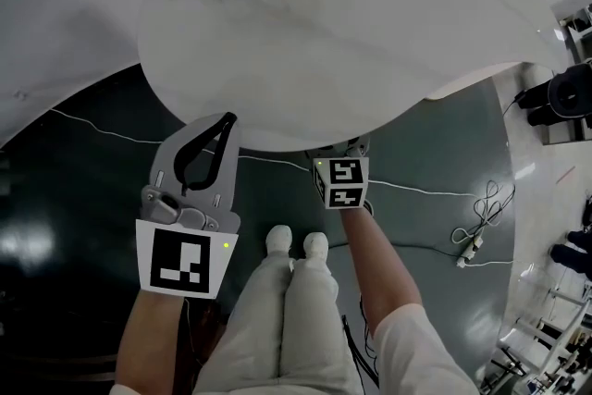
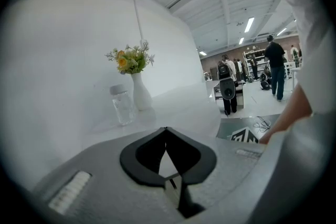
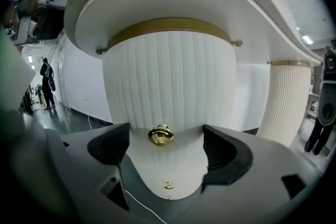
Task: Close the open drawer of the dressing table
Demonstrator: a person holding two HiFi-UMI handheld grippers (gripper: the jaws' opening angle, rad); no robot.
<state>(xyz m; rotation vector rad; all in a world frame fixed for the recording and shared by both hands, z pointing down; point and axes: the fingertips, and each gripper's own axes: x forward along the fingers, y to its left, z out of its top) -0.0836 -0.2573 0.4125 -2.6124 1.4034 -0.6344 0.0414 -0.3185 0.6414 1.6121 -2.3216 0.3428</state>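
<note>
The dressing table's white top [image 1: 370,23] fills the head view. Under it, in the right gripper view, curves a white ribbed drawer front [image 3: 168,76] with a gold band above. A gold knob [image 3: 160,135] sticks out of it, and a smaller gold knob [image 3: 168,185] sits lower down. My right gripper [image 3: 165,137] is open, with the upper knob between its jaws, apart from both pads. In the head view only its marker cube [image 1: 341,181] shows; the jaws are hidden under the tabletop. My left gripper [image 1: 228,119] hangs shut and empty at the table's near edge. I cannot tell whether the drawer stands out.
A glass jar [image 2: 123,106] and a white vase of flowers [image 2: 137,86] stand at the far side of the tabletop. A ribbed white leg [image 3: 287,99] stands to the right of the drawer unit. White cables [image 1: 435,194] run over the dark floor; people stand far off.
</note>
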